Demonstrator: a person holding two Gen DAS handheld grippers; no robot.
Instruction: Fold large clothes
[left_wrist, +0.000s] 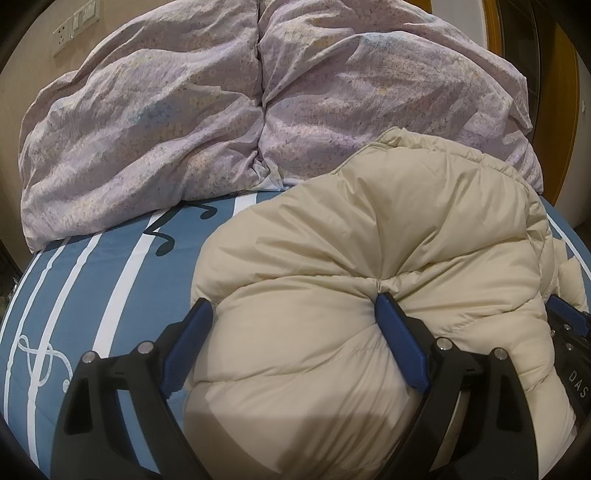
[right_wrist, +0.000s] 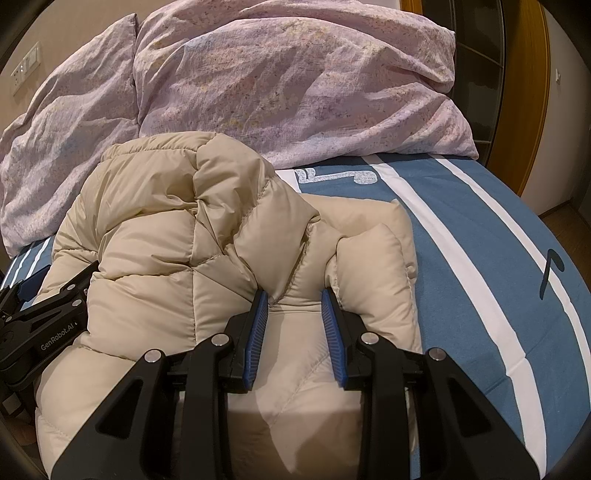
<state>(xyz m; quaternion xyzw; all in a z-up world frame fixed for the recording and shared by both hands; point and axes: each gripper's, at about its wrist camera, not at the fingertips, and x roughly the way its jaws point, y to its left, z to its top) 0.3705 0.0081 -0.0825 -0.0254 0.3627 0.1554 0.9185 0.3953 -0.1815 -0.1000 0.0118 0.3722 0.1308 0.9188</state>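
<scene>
A cream puffer jacket (left_wrist: 388, 236) lies bunched on the blue striped bed; it also shows in the right wrist view (right_wrist: 166, 236). My left gripper (left_wrist: 293, 306) is open wide, its fingers straddling a puffy fold at the jacket's near left edge, the right finger pressed into a seam. My right gripper (right_wrist: 295, 295) is partly open, its blue pads on either side of a fold near the jacket's right side, not clamping it tight. Each gripper shows at the edge of the other view: the left gripper (right_wrist: 40, 310), the right gripper (left_wrist: 565, 325).
A crumpled lilac duvet (left_wrist: 184, 110) is piled across the far side of the bed (left_wrist: 92, 277). Blue sheet with white stripes lies left of the jacket and right of it (right_wrist: 480, 240). A wooden door frame (right_wrist: 528, 92) stands at far right.
</scene>
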